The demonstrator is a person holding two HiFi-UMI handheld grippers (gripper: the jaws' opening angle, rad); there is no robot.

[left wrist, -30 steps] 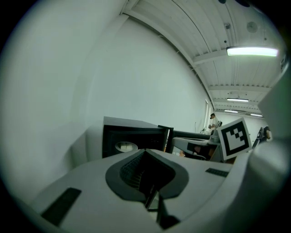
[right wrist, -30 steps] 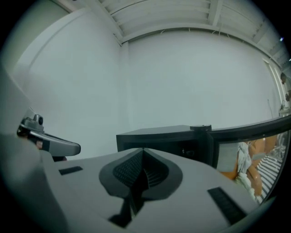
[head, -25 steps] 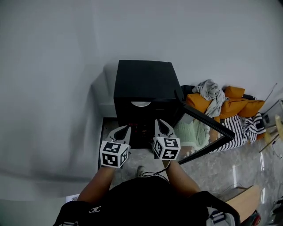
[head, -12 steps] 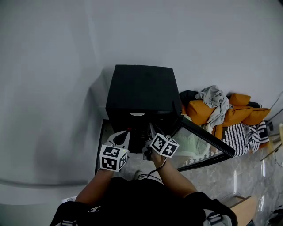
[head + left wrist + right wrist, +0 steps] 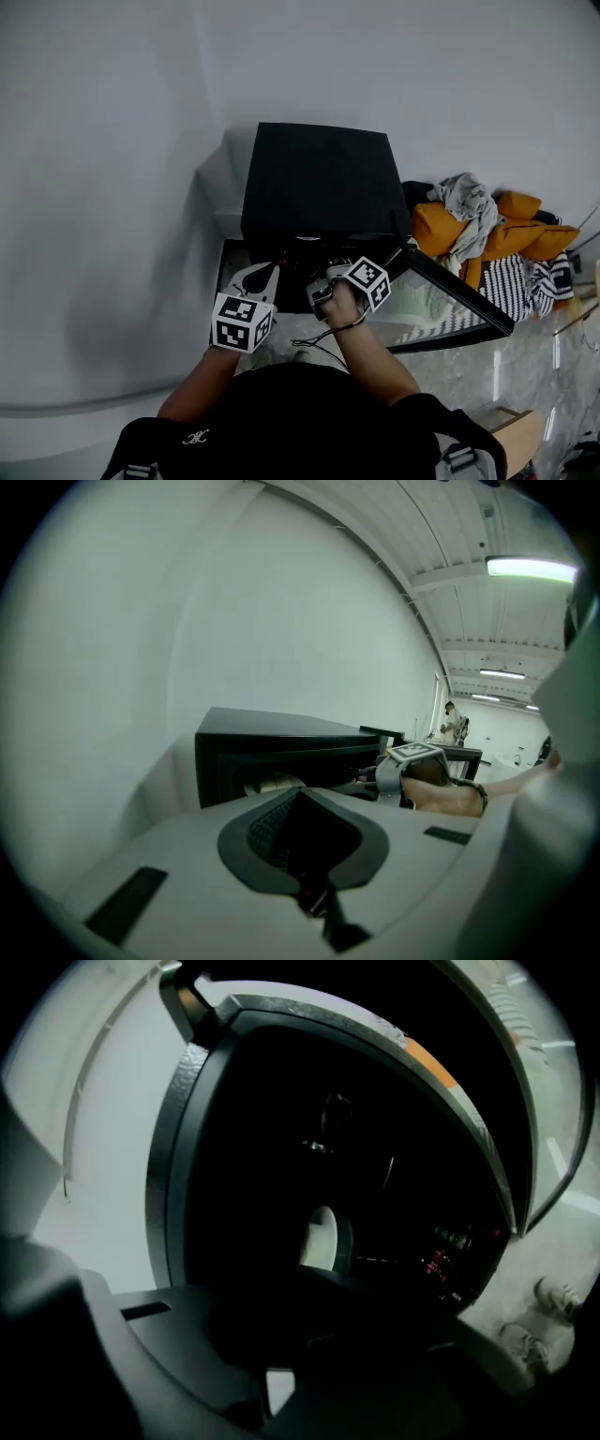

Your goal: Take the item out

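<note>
A pale wall fills the left and far side. The left gripper is held low, just in front of the near left corner of the black box. Its jaws are together at the tips with nothing between them, and it stays outside the opening. The box stands against the wall with its front facing the person.

A white item, rounded in outline, stands inside the box in the dark, toward the far side of the cavity. The right gripper is turned on its side and reaches into the open front. As far as its dim view shows, its jaws are closed on each other and clamp nothing. The item lies straight ahead of the tips, but whether they touch it cannot be made out.

To the right, the box's glass door is swung open. Beyond it, a pile of orange, grey and striped cloth lies on the floor by the wall.
</note>
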